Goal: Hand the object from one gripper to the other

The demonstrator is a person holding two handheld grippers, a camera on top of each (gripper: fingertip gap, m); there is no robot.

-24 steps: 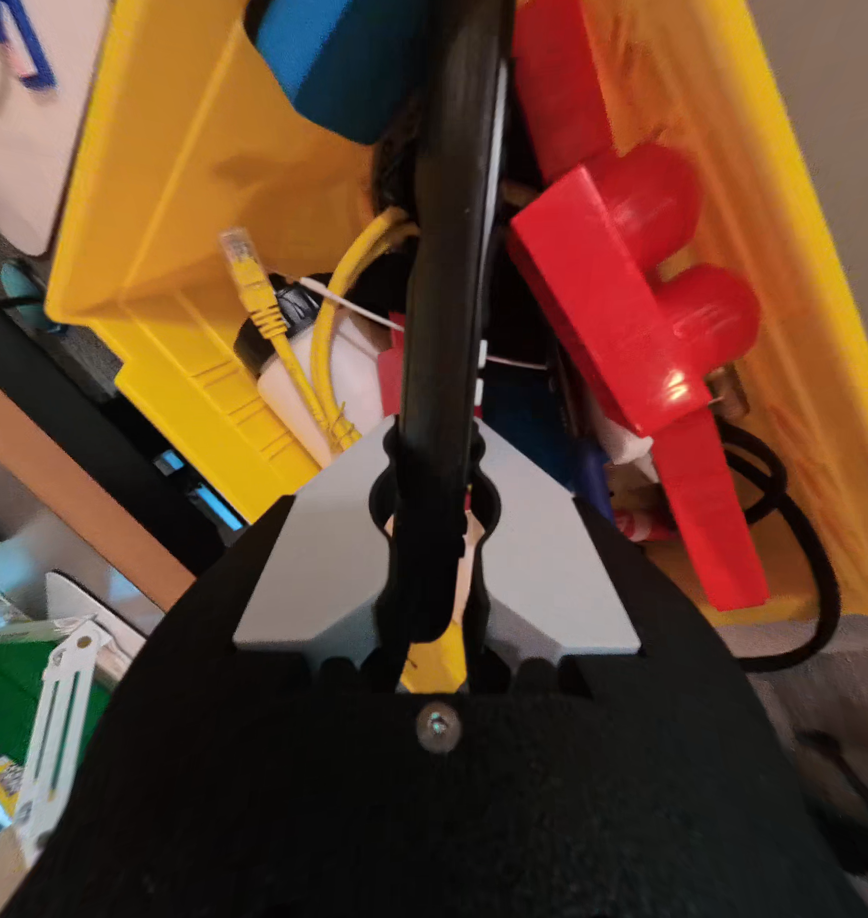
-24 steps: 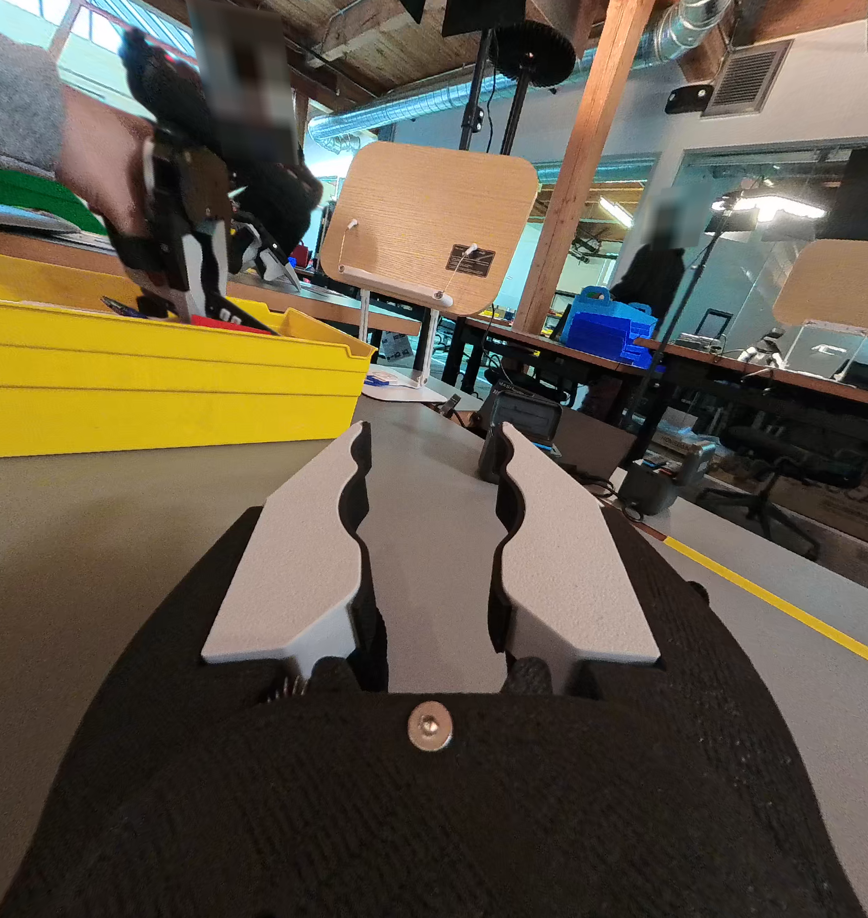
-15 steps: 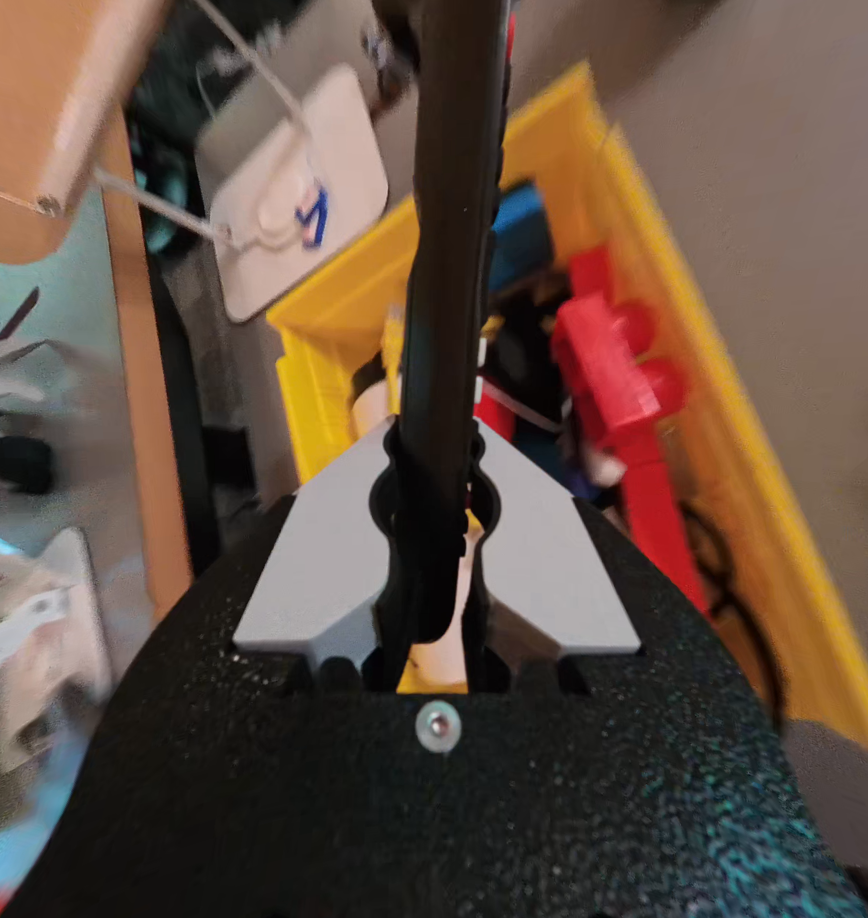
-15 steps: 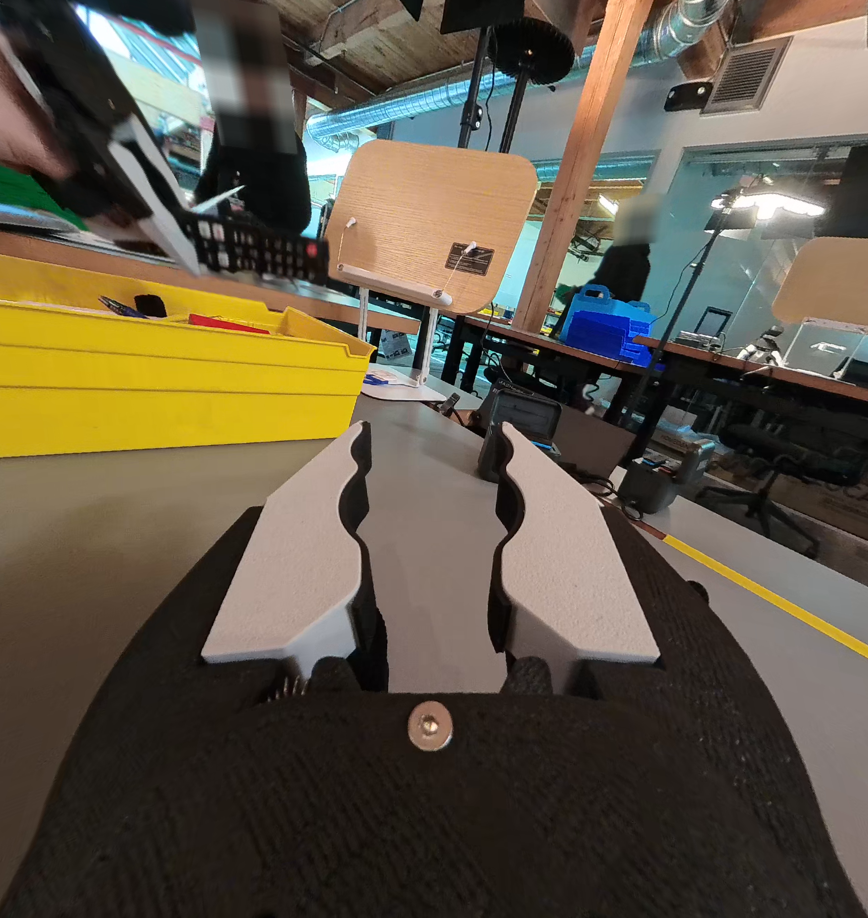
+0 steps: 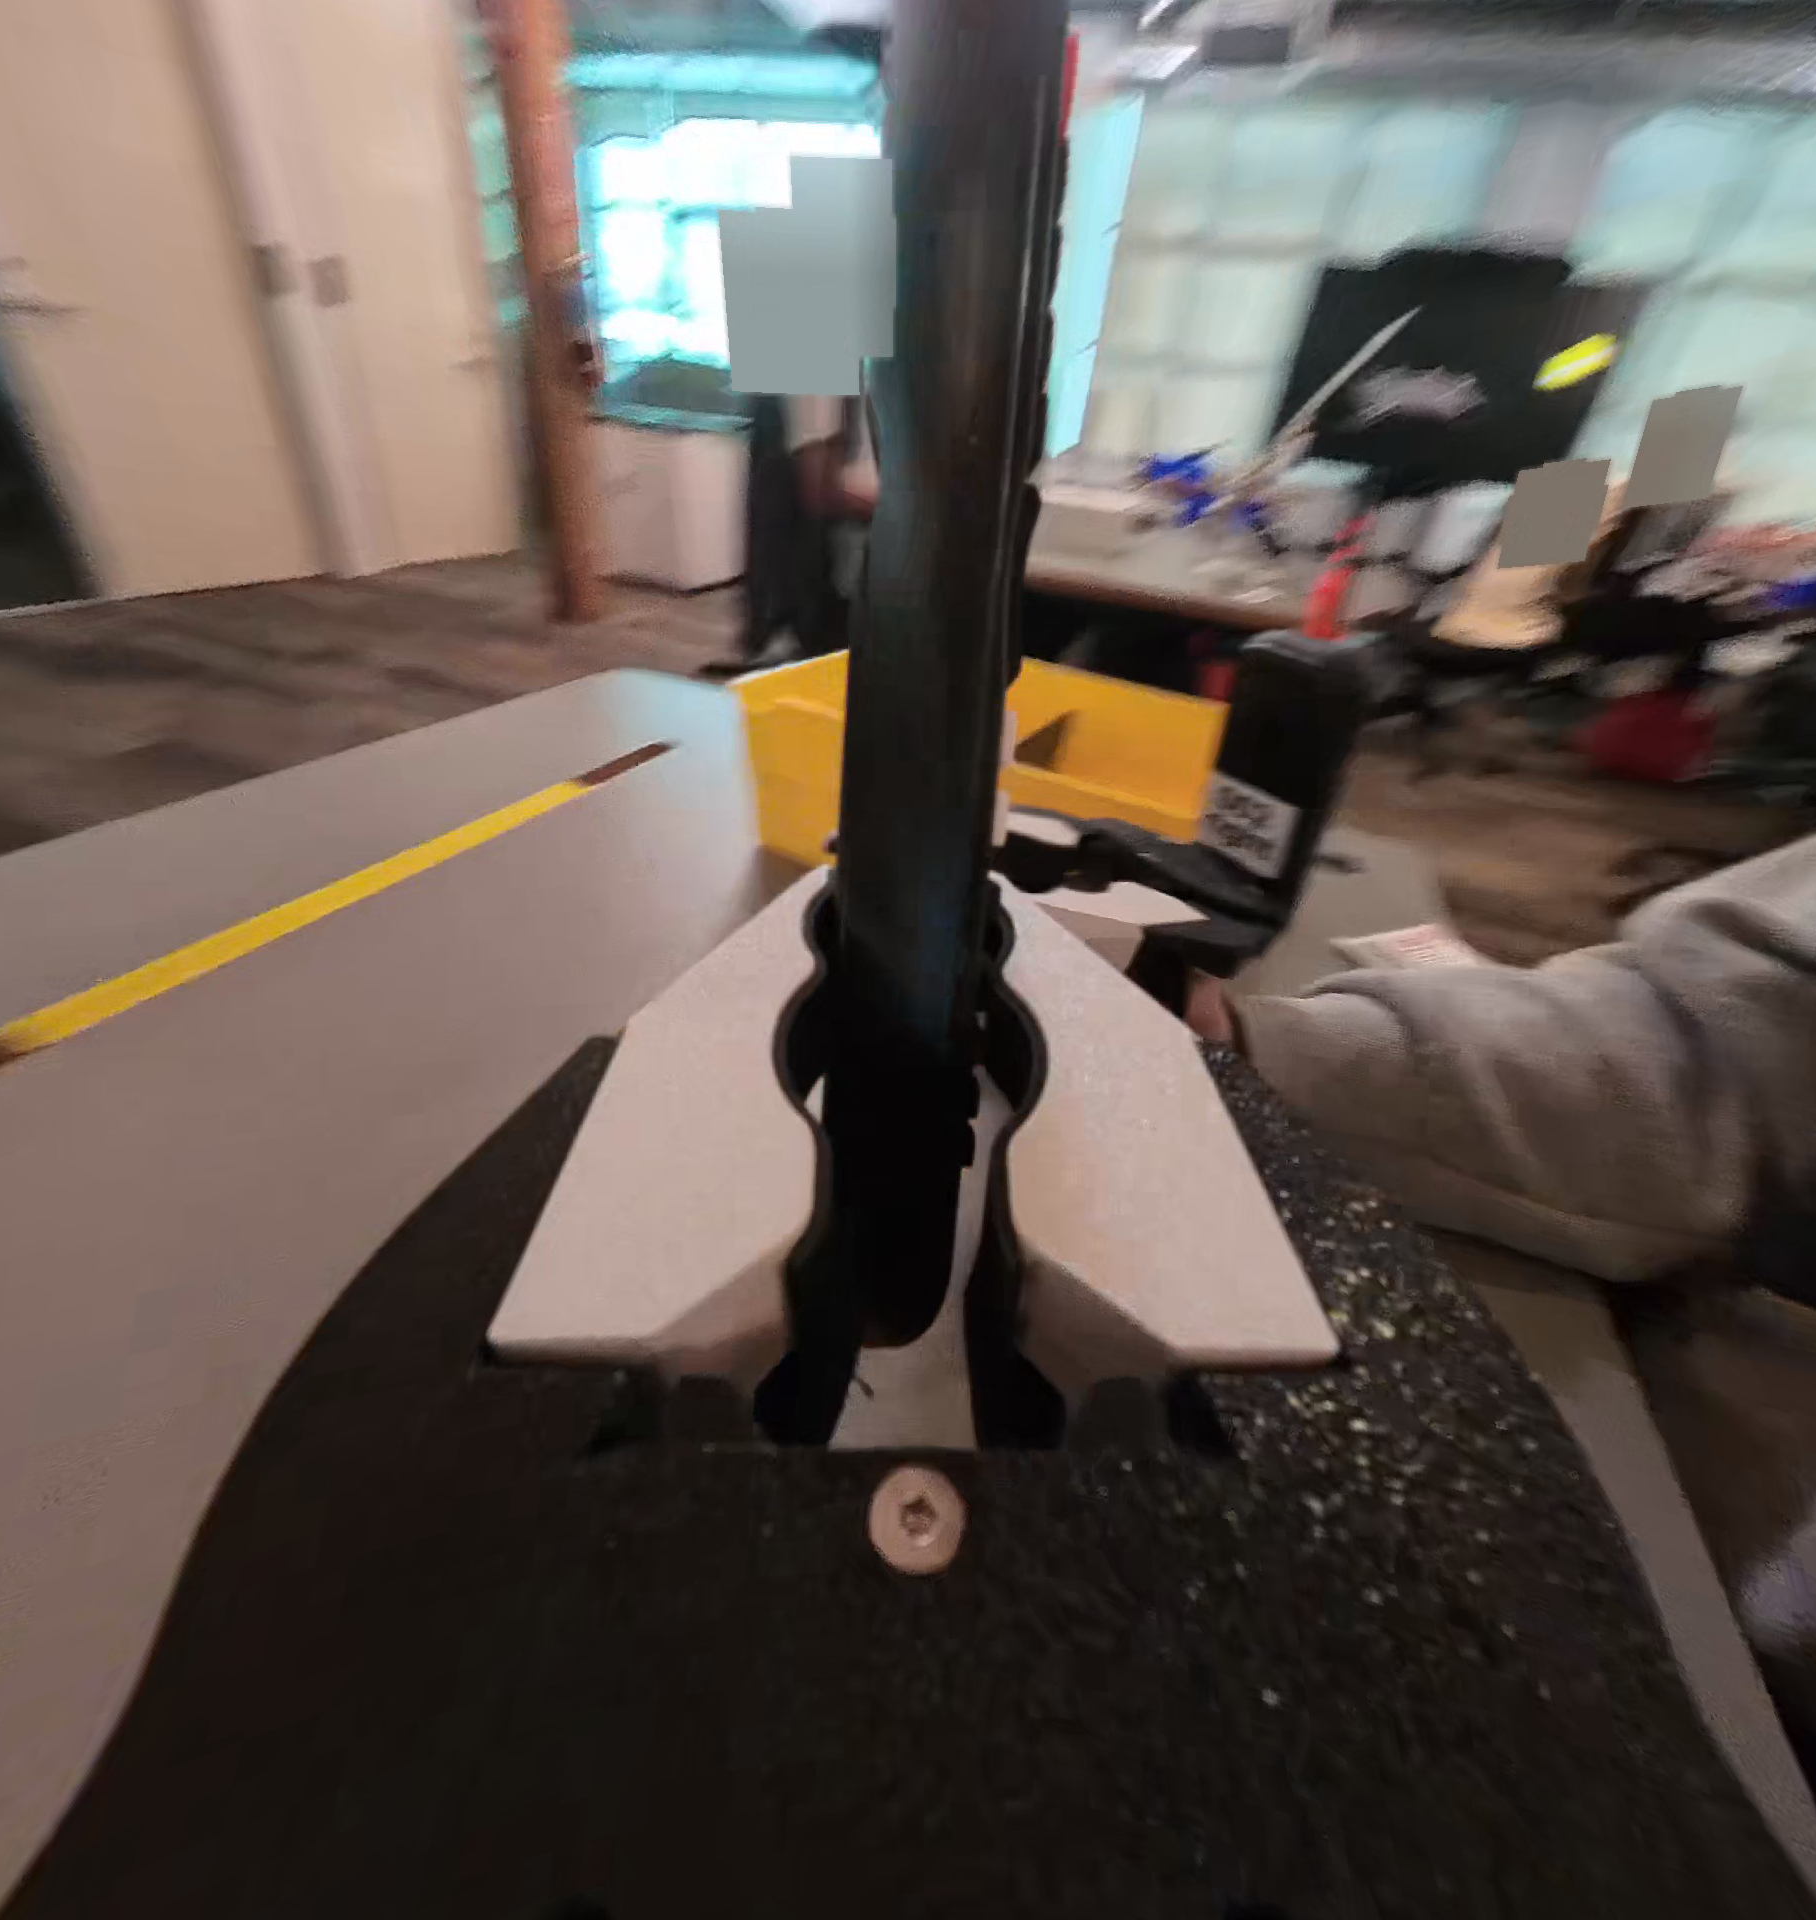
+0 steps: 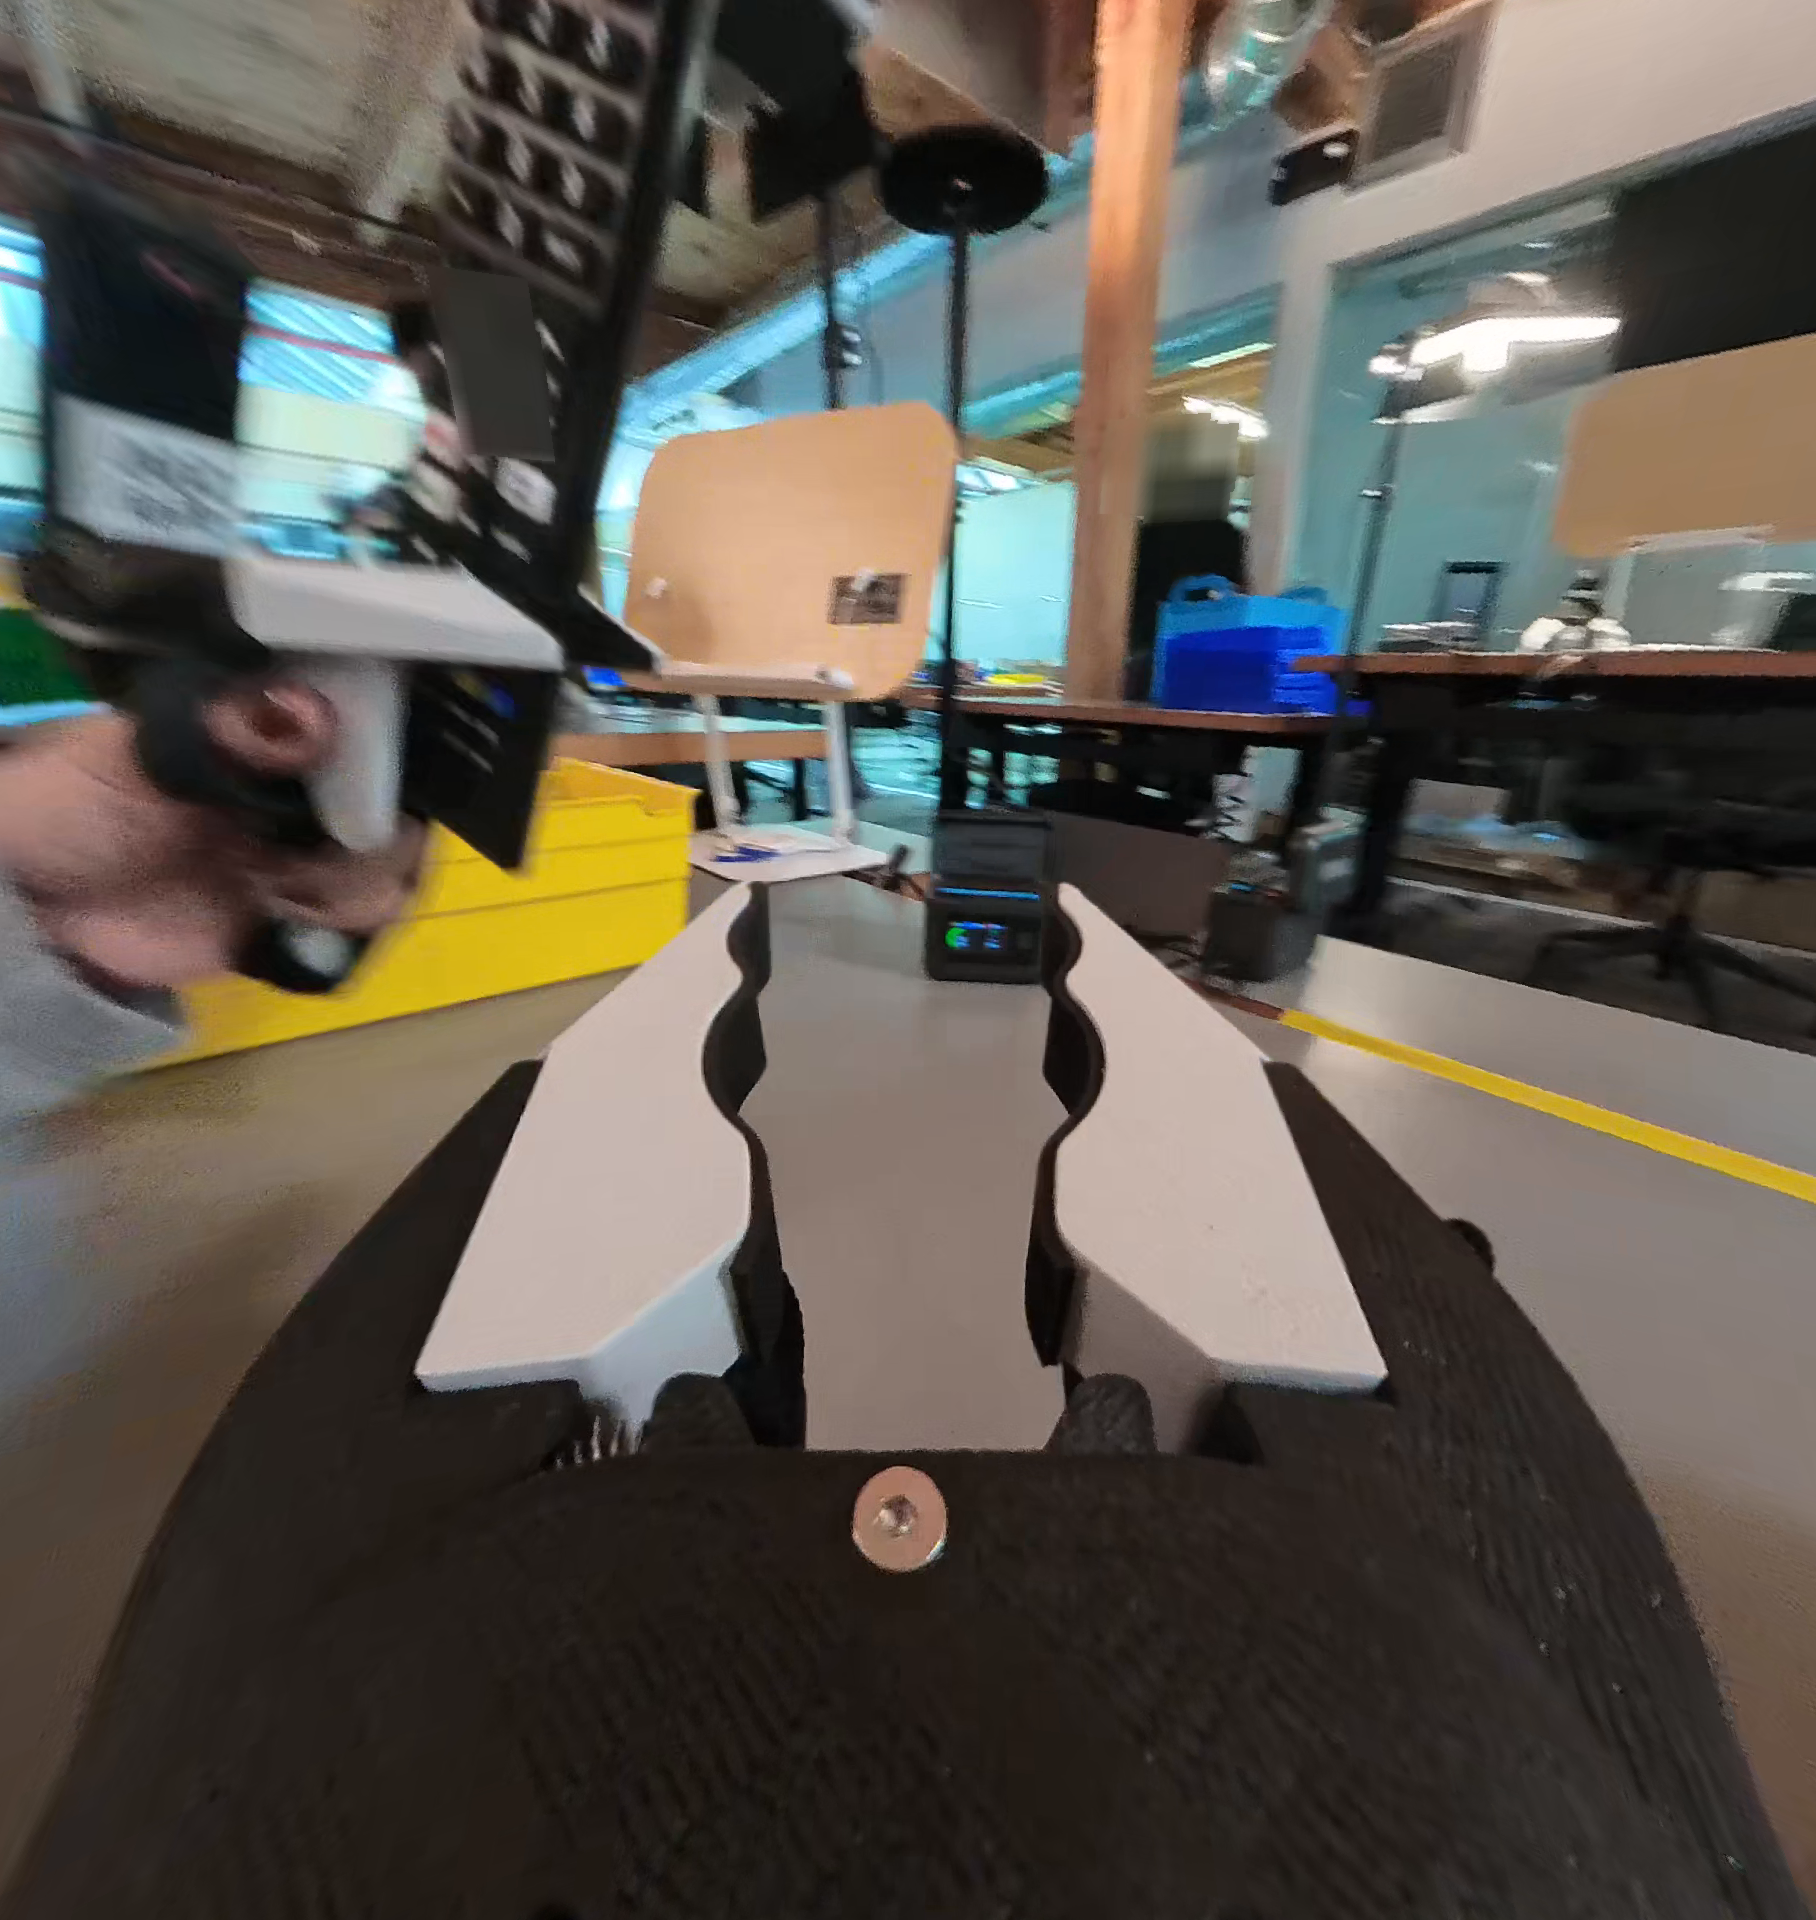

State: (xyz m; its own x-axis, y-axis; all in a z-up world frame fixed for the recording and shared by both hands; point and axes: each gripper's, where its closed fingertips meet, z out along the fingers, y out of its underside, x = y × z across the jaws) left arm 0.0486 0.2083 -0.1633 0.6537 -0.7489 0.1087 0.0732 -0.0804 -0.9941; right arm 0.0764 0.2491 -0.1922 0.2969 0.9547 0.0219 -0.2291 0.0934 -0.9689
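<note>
We hold a long, flat black plastic remote control (image 5: 945,623) clamped in our left hand-held gripper (image 5: 909,1091), its long axis upright. Our right hand-held gripper (image 6: 904,1049) waits wide and empty, low to its right, over the grey surface (image 6: 1506,1195).

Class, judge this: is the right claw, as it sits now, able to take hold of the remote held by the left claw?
Probably yes. The right claw is open and empty, low over the table; the remote in the left claw hangs up to its left with nothing between.
</note>
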